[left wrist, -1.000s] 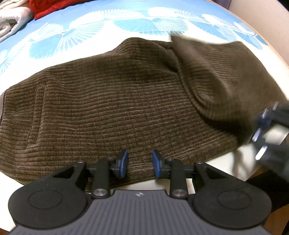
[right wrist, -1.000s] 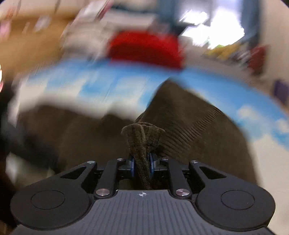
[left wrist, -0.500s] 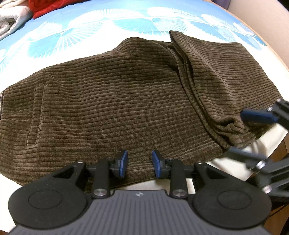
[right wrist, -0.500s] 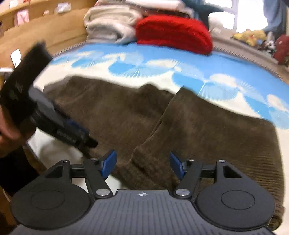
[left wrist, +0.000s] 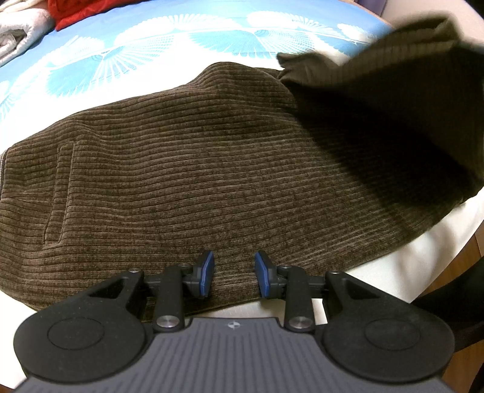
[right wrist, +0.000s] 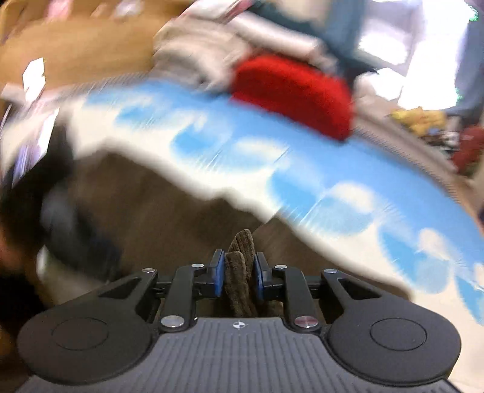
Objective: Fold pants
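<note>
Right gripper (right wrist: pixel 239 273) jaws just closed, pinching a bunched fold of the brown ribbed corduroy pants (left wrist: pixel 187 187) spread on the blue-and-white patterned bed (left wrist: pixel 169 33) ahead of the half-open, empty left gripper (left wrist: pixel 234 276) jaws; thin bite, likely to slip out mid-lift.

A bed sheet (left wrist: pixel 169 42), blue with white fan-shaped prints, covers the bed. At its far edge lies a red cushion (right wrist: pixel 293 90), blurred in the right wrist view. Just beside the cushion sits a pile of pale folded blankets (left wrist: pixel 21 24). Beyond the cushion a bright window (right wrist: pixel 423 51) shows, also blurred
</note>
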Action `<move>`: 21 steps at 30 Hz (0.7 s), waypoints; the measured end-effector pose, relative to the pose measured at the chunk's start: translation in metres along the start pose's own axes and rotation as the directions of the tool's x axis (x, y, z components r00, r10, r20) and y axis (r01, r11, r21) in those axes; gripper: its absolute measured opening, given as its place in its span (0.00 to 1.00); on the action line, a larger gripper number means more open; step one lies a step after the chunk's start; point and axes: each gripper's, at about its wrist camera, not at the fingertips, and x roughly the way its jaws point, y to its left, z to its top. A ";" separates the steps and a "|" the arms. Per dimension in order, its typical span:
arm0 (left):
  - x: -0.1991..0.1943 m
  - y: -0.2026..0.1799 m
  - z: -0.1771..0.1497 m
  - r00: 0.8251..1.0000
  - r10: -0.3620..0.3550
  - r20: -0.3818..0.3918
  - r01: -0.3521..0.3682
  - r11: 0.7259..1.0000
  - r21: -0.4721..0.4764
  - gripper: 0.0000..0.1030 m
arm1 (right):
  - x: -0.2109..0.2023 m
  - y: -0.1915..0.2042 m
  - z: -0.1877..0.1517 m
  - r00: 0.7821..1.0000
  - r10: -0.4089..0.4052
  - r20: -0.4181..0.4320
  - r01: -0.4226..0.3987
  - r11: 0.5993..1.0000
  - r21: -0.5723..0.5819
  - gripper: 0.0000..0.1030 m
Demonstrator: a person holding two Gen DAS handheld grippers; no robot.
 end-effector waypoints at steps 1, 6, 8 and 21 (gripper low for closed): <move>0.000 0.001 0.000 1.000 -0.002 0.001 0.002 1.000 -0.001 0.33 | -0.006 0.004 0.004 1.000 0.004 0.018 -0.004 1.000 0.001 0.21; -0.002 0.003 -0.001 1.000 -0.004 0.002 0.004 1.000 -0.005 0.33 | 0.016 0.056 -0.039 0.980 0.118 -0.159 -0.137 0.984 -0.112 0.27; -0.003 0.003 -0.001 1.000 -0.004 0.005 0.004 1.000 -0.008 0.33 | 0.034 0.066 -0.065 0.942 0.152 -0.298 -0.187 0.978 -0.095 0.27; -0.012 0.000 0.005 0.999 0.040 0.021 -0.040 0.999 -0.025 0.34 | 0.013 -0.062 -0.088 0.936 -0.079 -0.344 0.193 0.931 0.310 0.41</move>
